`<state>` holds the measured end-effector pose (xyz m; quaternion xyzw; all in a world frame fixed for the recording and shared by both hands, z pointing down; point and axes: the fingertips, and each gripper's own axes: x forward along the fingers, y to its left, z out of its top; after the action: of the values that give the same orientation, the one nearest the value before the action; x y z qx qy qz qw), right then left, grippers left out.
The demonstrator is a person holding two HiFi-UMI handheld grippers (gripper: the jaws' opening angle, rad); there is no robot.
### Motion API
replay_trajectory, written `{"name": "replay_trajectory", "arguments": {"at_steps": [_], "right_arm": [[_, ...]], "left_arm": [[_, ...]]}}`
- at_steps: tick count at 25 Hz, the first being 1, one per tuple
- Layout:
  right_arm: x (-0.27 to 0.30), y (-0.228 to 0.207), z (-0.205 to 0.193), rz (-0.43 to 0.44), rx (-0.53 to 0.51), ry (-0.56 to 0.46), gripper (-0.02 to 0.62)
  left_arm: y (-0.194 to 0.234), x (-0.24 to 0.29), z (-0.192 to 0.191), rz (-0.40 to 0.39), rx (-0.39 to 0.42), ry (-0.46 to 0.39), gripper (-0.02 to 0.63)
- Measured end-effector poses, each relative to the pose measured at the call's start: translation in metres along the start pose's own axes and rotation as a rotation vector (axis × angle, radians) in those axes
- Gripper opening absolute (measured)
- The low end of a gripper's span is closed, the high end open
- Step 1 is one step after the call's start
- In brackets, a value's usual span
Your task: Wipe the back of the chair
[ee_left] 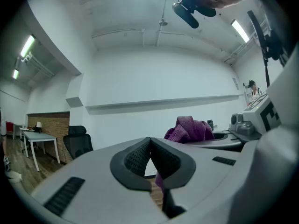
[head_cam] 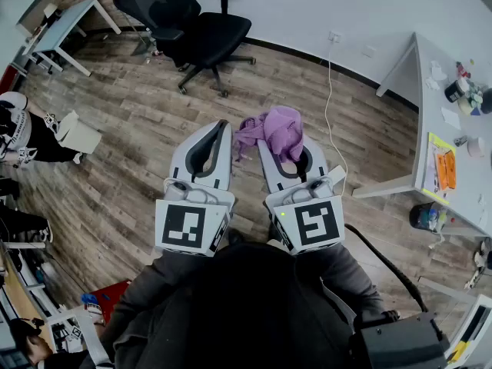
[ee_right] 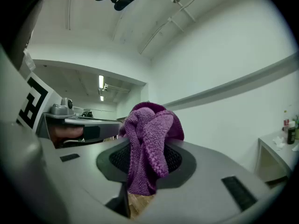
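Looks like an office, half lab: black chair [head_cam: 201, 33] on castors, white desk [head_cam: 65, 23] by a strip of brick wall [ee_left: 49, 120], wood-look floor [head_cam: 138, 129]. At right, a white surface [head_cam: 463, 200] cluttered with bottles [head_cam: 461, 91] and papers [head_cam: 442, 167]. Bare white walls, a socket [head_cam: 335, 36] with a cable [head_cam: 329, 106] hanging down, and strip lights [ee_left: 26, 46] on the ceiling.

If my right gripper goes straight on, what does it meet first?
Probably nothing until the white wall; the right gripper, shut on the cloth, points past the chair.
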<state>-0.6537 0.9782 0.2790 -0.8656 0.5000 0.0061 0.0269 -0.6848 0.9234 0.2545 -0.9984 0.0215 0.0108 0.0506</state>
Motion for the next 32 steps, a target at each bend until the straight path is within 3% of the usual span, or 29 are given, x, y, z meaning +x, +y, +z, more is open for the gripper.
{"name": "replay_trajectory", "arguments": {"at_steps": [8, 13, 16, 19, 26, 32], "right_arm": [[-0.006, -0.046, -0.005, 0.012, -0.001, -0.024, 0.101], [-0.007, -0.077, -0.011, 0.032, 0.065, -0.034, 0.103], [-0.001, -0.084, -0.016, 0.039, 0.083, -0.031, 0.103], [0.011, -0.086, -0.02, 0.054, 0.082, -0.023, 0.103], [0.072, -0.097, -0.032, 0.076, 0.077, 0.002, 0.103], [0.178, -0.106, -0.037, 0.089, 0.055, 0.007, 0.103]], "left_arm": [[-0.033, 0.039, -0.002, -0.02, 0.007, 0.014, 0.008], [-0.054, 0.061, -0.013, -0.029, 0.021, 0.037, 0.008], [-0.051, 0.066, -0.029, -0.028, 0.038, 0.097, 0.008], [-0.043, 0.078, -0.028, -0.014, 0.011, 0.076, 0.008], [0.003, 0.122, -0.044, 0.001, -0.037, 0.066, 0.008], [0.089, 0.186, -0.055, 0.023, -0.053, 0.039, 0.008]]}}
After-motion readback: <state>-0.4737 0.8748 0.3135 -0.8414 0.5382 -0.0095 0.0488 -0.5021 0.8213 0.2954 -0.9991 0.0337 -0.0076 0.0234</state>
